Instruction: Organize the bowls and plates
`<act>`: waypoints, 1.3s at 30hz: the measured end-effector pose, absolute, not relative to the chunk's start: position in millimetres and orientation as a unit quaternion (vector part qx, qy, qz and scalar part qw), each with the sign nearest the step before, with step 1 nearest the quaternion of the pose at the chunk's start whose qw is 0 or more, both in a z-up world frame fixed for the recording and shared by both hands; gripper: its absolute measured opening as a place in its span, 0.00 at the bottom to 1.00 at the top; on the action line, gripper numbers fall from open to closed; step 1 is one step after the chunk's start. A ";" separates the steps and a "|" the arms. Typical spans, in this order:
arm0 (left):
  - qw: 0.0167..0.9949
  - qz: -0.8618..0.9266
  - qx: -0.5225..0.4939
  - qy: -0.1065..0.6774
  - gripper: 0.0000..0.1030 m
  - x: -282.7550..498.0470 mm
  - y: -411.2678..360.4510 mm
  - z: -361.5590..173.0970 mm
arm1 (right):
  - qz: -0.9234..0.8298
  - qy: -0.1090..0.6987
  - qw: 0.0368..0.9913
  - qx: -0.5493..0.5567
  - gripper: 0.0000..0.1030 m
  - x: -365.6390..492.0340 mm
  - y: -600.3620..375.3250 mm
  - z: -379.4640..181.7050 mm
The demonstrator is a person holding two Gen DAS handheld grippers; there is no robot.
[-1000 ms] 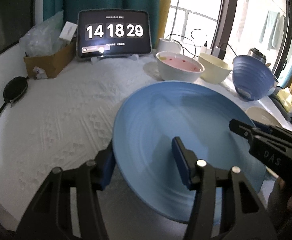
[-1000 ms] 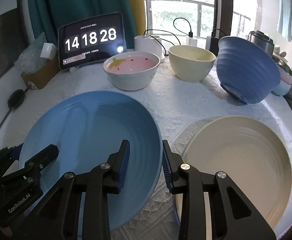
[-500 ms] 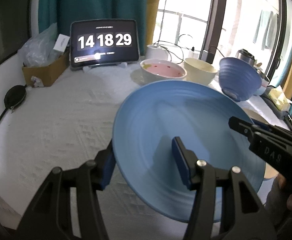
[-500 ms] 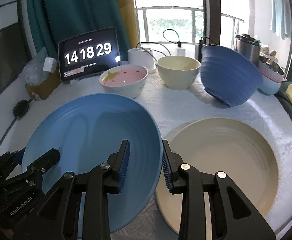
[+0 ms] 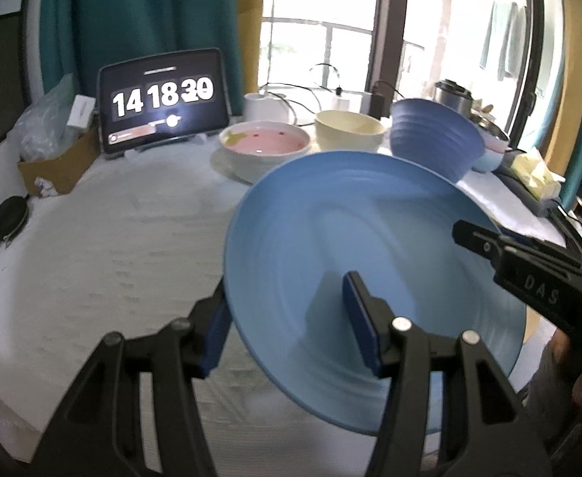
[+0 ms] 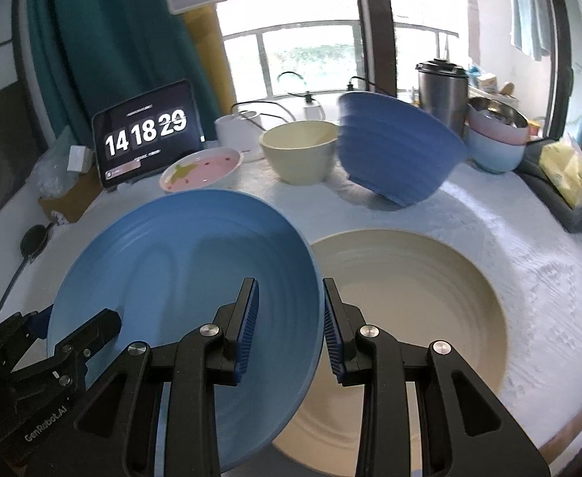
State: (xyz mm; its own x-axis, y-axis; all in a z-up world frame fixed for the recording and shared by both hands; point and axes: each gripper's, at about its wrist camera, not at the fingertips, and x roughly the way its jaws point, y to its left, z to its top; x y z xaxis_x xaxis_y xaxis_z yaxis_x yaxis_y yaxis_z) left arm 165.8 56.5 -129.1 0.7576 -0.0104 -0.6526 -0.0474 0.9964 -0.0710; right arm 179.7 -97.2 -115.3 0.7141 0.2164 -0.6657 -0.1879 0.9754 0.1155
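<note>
Since a second ago the blue plate (image 6: 187,290) has been carried rightward and a little up, so that in the right wrist view its right edge now overlaps the left rim of the cream plate (image 6: 430,298), where before the two lay side by side with cloth between them. Going left to right in that view: at nine o'clock of the table sits a black round pouch (image 6: 33,239), at ten o'clock a cardboard box (image 6: 68,198) and the tablet clock (image 6: 147,133). The left gripper (image 5: 287,318) holds the plate's left rim, jaws about half open, one pad under the rim and the other on the inner face. The plate hangs tilted, clear of the white tablecloth (image 5: 104,246). The right gripper (image 6: 291,330) clamps the plate's right rim between its blue pads, jaws set narrower than the left pair. Beyond the plate, toward twelve o'clock, stand a pink-lined bowl (image 6: 201,169), then a cream bowl (image 6: 298,151), then a dark blue bowl (image 6: 398,155) tipped on its side. At one o'clock a steel tumbler (image 6: 442,91) stands behind stacked pastel bowls (image 6: 497,143). At two o'clock lies a yellow packet (image 6: 569,171).
</note>
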 end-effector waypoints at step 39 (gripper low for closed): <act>0.925 -0.024 0.067 0.374 0.59 209.3 -73.4 -157.2 | 0.031 0.348 0.935 0.061 0.33 185.0 -214.5 -136.6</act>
State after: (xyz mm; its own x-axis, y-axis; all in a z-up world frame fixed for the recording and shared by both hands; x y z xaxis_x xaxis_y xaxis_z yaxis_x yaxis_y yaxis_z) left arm 209.3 -73.4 -157.2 0.7192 0.0045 -0.6948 0.0950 0.9899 0.1048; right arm 185.0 -214.5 -136.6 0.7554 0.1007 -0.6475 -0.0150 0.9905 0.1365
